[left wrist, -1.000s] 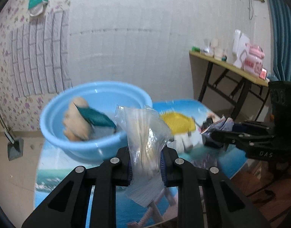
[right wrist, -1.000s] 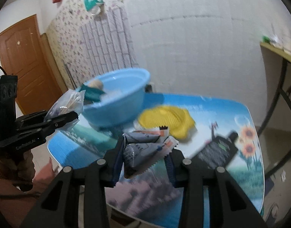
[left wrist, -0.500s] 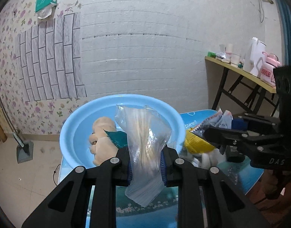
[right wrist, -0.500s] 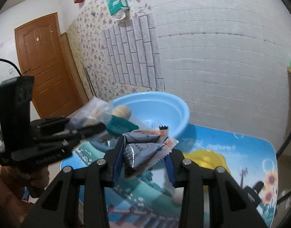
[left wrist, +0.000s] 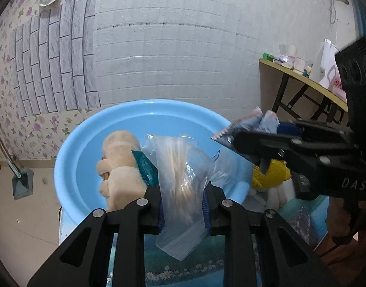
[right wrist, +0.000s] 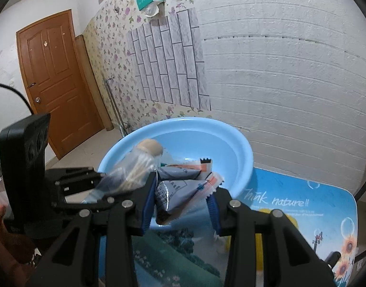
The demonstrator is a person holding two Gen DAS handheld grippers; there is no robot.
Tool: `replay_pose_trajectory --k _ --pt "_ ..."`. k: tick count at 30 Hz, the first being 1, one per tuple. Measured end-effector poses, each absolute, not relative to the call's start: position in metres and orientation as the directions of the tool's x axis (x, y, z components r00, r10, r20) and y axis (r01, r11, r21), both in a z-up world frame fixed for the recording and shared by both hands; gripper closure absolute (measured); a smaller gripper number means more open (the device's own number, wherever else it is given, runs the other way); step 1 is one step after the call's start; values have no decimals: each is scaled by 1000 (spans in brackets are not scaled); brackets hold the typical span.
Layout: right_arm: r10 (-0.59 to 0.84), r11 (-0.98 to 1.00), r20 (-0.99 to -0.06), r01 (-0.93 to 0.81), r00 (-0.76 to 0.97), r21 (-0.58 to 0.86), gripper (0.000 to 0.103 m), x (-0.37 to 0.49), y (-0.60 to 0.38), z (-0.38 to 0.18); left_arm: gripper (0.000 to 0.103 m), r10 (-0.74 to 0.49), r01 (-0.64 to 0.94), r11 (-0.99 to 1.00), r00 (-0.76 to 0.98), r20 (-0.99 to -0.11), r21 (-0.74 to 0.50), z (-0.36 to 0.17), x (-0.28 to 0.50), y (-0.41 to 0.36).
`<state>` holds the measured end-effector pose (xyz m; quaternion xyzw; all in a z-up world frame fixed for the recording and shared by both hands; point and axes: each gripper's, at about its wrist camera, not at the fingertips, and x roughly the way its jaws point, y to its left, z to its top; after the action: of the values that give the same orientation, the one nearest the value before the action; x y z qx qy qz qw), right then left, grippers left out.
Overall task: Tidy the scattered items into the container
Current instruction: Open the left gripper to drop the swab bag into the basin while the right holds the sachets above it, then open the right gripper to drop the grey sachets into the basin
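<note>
The left gripper (left wrist: pixel 183 209) is clamped on a clear plastic bag of pale thin sticks (left wrist: pixel 183 179), which stands upright between the blue pads; its jaws have just been easing open a little, yet the bag is pinched between them. Its lower end hangs below the fingers over the picture-printed blue table top (left wrist: pixel 183 266). The right gripper (right wrist: pixel 180 211) is closed on a crumpled grey-blue foil sachet with an orange serrated edge (right wrist: pixel 180 189), gripped at both sides.

Just beyond both claws sits the round light-blue plastic basin (left wrist: pixel 70 153) on the table. Inside it lie a beige plush toy (left wrist: pixel 120 162) and a teal packet (left wrist: pixel 144 167) leaning against the toy. In the left wrist view the right gripper holds its sachet at the basin's right rim. Behind that, on the table beside the basin, rests a yellow knitted item (left wrist: pixel 272 173) with something white under it.

Farther off stands a white brick-pattern wall (left wrist: pixel 183 47), with a brown wooden door (right wrist: pixel 56 76) to the left.
</note>
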<state>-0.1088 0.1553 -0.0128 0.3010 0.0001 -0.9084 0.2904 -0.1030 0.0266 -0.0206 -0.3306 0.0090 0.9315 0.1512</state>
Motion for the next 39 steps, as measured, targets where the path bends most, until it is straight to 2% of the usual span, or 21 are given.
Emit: replay_pose_trajectory --k 3,5,8,15,18,33,39 --pt "-526 -832 -552 526 -647 178 65 -119 149 -16 70 287 -303 -949 -730 -621 -82 -23 -104 29" --pt "-529 -830 -555 528 -641 181 65 -125 145 -17 56 305 -319 -943 -728 -614 -90 -22 -101 30" --pt "-532 -824 -566 539 -630 173 65 -131 137 -20 44 316 -332 -939 -736 -599 -88 -19 -95 31" --pt "-509 -824 -608 549 -610 140 61 -130 125 -31 43 306 -322 -943 -741 -597 -83 -16 -83 28" --pt "-516 -824 -608 543 -603 160 49 -129 129 -32 43 293 -308 -948 -749 -594 -81 -14 -77 26" --pt "-489 -852 -588 497 -645 163 48 -100 159 -27 42 257 -273 -960 -761 -596 -65 -8 -53 29" --pt "-458 -874 -593 459 -663 162 48 -87 180 -30 38 275 -293 -954 -753 -597 -70 -10 -44 37"
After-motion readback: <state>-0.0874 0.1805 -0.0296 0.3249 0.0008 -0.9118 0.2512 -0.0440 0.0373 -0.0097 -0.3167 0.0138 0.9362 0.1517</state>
